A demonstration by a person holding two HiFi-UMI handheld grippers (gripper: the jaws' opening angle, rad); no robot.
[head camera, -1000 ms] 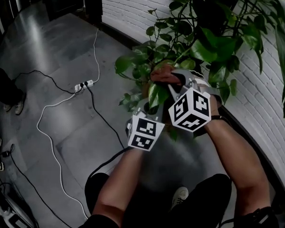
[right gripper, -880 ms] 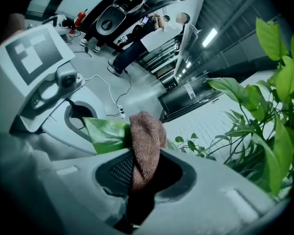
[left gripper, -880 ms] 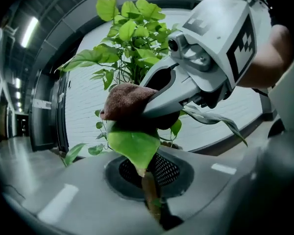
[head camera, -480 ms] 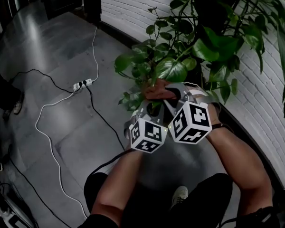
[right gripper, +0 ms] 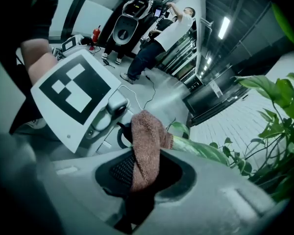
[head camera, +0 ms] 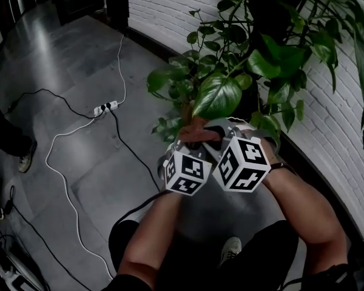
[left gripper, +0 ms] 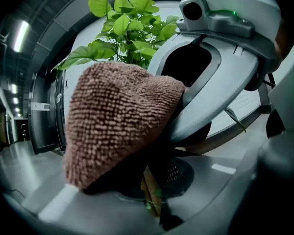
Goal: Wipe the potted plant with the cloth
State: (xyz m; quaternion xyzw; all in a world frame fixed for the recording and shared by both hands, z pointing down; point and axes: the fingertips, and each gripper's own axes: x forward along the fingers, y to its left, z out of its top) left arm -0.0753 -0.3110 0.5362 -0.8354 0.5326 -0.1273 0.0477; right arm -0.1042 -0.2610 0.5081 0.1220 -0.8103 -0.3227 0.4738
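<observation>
Your right claw (right gripper: 143,176) is clamped on the cloth (right gripper: 146,146), a brownish-pink looped piece. It rises from between the jaws and folds over the end of a leaf (right gripper: 198,150), which runs off to that claw's right. Your left claw (left gripper: 154,199) has its jaws drawn together on a thin tan-and-green strip seen edge-on. This appears to be the same leaf, though it is dark there. The cloth bulges just above and beyond the left claw's tips, and the right claw's pale body presses against the cloth's far side. In the head view the two claws sit side by side, almost touching. Their cubes face you with blocky black-and-white square markers. The potted plant (head camera: 273,53) spreads above and beyond both claws against a white brick wall (head camera: 170,5), and the broad leaf stands up just past the cloth. Well off to the left claw's left, a white power strip (head camera: 107,108) and its cords lie on the grey floor (head camera: 60,59). In the right gripper view, far beyond the left claw's cube, a person (right gripper: 159,35) in a white top stands at a machine.
</observation>
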